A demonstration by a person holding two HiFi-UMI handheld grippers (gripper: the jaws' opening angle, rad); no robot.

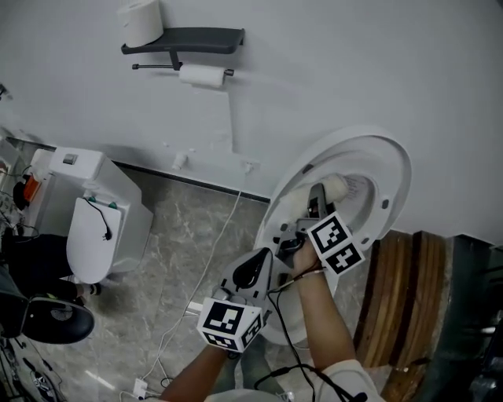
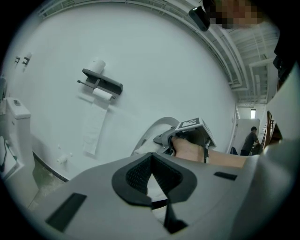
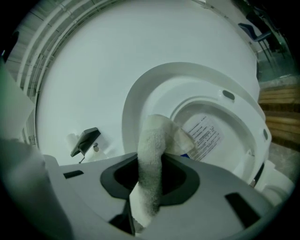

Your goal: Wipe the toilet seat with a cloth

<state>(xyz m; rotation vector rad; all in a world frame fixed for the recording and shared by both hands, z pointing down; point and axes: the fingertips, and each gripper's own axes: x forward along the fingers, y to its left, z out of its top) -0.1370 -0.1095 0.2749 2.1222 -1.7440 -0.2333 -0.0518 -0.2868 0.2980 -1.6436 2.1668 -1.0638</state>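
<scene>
**Right gripper.** The right gripper [image 3: 151,174] is clenched on a white terry cloth [image 3: 153,140]. The cloth runs up between both jaws and its free end folds over beyond the tips. In the head view the right gripper [image 1: 317,200] points at the raised toilet seat [image 1: 395,161], with the person's right hand [image 1: 306,255] behind its marker cube.

**Cloth position.** The cloth [image 1: 310,195] lies over the lower left part of the seat ring, at its inner edge. Contact with the ring cannot be confirmed. In the right gripper view the toilet seat [image 3: 140,89] stands upright against the white wall. Through its opening the lid [image 3: 208,136] shows a printed label (text too small to read).

**Left gripper.** The left gripper [image 2: 151,160] is clenched with nothing between its jaws; the dark pads meet in a narrow V. In the head view the left gripper [image 1: 253,271] sits below and left of the right one, close beside it, at the bowl's front edge.

**Surroundings.**
- A dark wall shelf [image 1: 189,37] carries one toilet roll [image 1: 141,21].
- A second roll [image 1: 203,75] hangs on the bar beneath the shelf.
- A second white toilet [image 1: 102,228] stands at the left on the marbled floor [image 1: 189,228].
- Wooden steps [image 1: 401,290] lie at the right.
- A white cable [image 1: 216,243] crosses the floor.
</scene>
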